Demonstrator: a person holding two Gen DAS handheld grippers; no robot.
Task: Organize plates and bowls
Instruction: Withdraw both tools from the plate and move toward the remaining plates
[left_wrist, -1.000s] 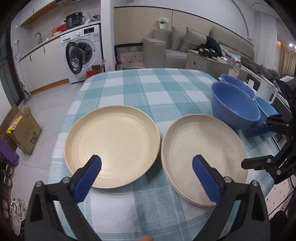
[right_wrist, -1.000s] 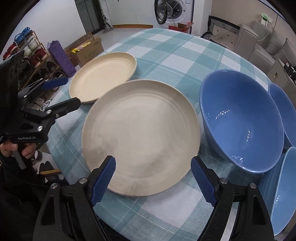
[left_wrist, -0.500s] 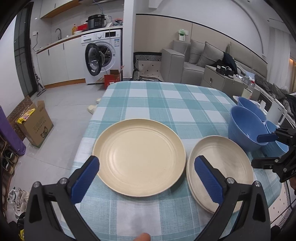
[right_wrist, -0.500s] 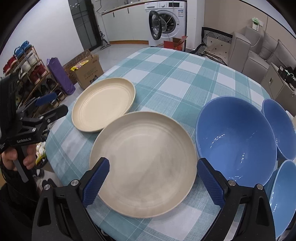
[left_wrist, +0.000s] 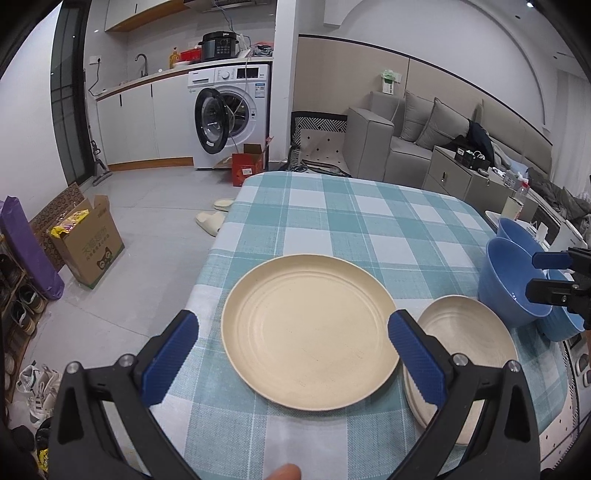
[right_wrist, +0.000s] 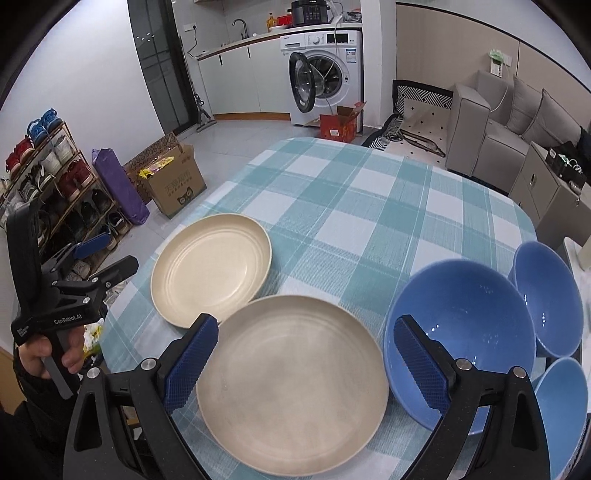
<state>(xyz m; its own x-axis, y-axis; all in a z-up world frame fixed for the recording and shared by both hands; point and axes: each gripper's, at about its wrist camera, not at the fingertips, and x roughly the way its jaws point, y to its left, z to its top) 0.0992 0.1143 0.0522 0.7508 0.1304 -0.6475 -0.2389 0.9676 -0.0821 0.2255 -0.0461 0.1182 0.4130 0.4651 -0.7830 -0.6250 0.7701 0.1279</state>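
both grippers spread, empty; third blue bowl (right_wrist: 561, 413) and shoe rack (right_wrist: 44, 177) clear only in right view.

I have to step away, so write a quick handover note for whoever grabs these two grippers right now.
Left gripper: open, empty, above the cream plate.
Right gripper: jaws have just been opening, now wide, nothing between the pads; above the grey-beige plate, which looks like a stack.
Three blue bowls sit separately at the table's right edge on the checked cloth.
Done: possibly some plates stacked.
Left: cream plate onto the stack, then probably nest the bowls.
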